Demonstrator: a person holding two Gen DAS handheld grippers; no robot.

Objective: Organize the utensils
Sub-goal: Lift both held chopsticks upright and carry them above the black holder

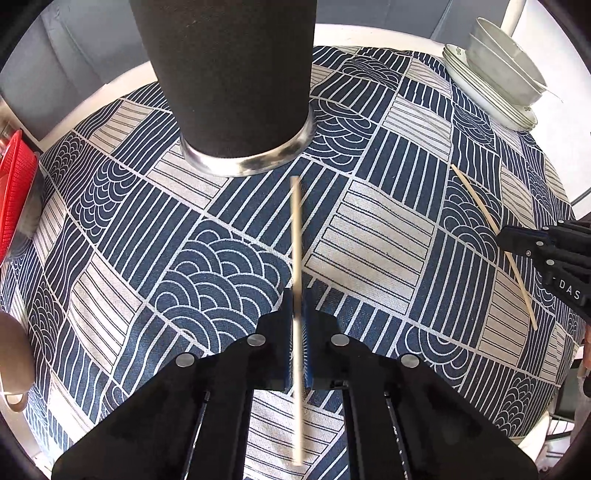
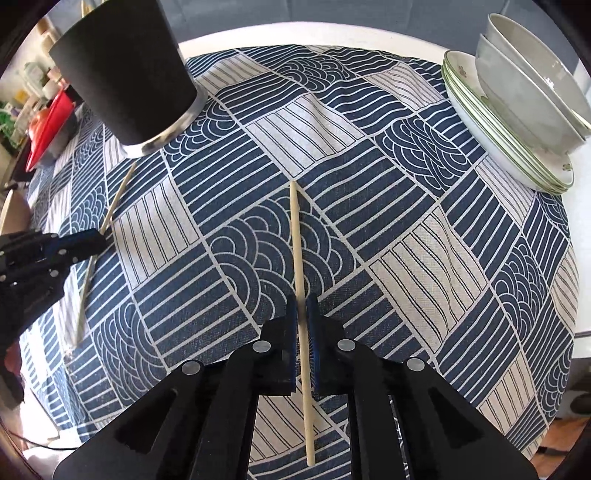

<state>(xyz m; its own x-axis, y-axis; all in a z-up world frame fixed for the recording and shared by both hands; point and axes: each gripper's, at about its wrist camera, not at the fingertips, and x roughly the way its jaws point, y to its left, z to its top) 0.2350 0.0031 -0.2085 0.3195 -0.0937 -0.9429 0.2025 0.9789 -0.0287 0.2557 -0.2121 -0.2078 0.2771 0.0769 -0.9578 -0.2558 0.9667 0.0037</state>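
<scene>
With each gripper, left [image 1: 297,332] and right [image 2: 303,332], pinched tight on its own chopstick [image 1: 296,258] [image 2: 300,258] just short of the black holder [image 1: 229,74] on the cloth [image 1: 369,258], we judge these thin sticks could pivot or slip during lifting.

Your bench: round white table [image 2: 388,31] under a navy/cream patterned cloth [image 2: 369,221], daylight strong. Grey wall [image 1: 85,48] behind. Red basket [image 1: 14,192] at left edge, cluttered shelf [image 2: 26,96] beyond; bg blurred.
</scene>
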